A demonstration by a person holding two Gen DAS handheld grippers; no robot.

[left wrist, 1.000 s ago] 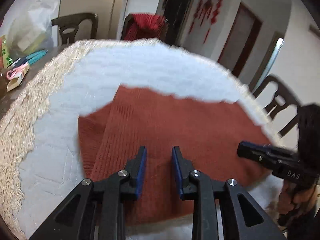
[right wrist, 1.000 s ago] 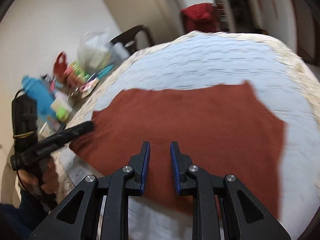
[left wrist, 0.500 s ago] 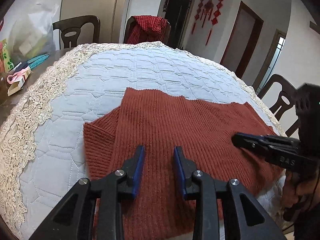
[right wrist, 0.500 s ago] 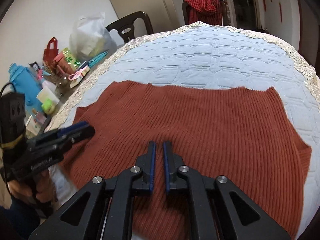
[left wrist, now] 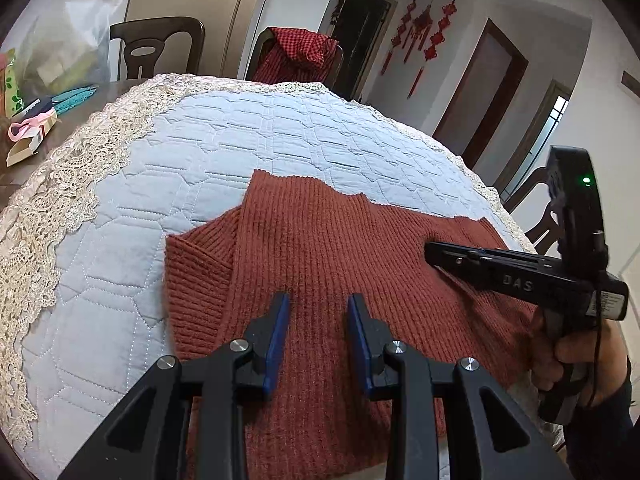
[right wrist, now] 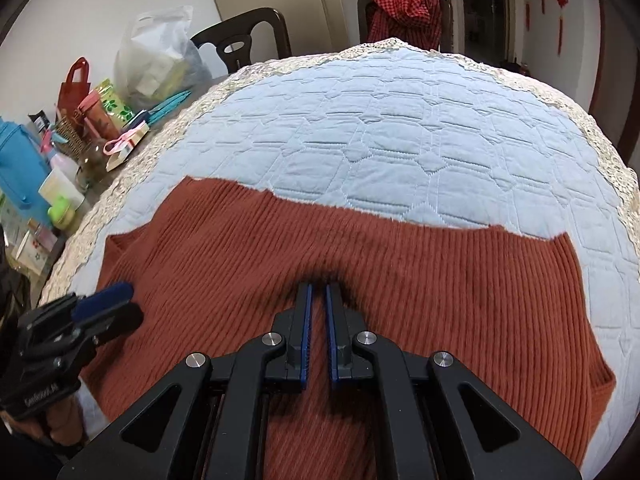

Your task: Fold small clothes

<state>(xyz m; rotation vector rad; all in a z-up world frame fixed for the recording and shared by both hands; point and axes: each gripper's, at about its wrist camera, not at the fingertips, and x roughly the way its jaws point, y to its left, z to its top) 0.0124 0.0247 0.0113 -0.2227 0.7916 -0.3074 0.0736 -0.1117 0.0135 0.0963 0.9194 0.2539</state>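
Right gripper [right wrist: 316, 300]: jaws drawn nearly together, pinching a raised ridge of the rust-red ribbed sweater [right wrist: 400, 280] at mid-body. Left gripper [left wrist: 318, 312]: jaws parted, nothing between them, poised over the sweater's near-left part beside its folded sleeve. Sweater lay spread flat on the pale blue quilted cover [right wrist: 380, 128] with lace edging. Chair with red checked cloth [left wrist: 300, 56] stood beyond the table.

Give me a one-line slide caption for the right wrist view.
Right claw shut, pressed on the rust-red ribbed knit sweater spread flat across the pale blue quilted table cover, left claw at its left edge.
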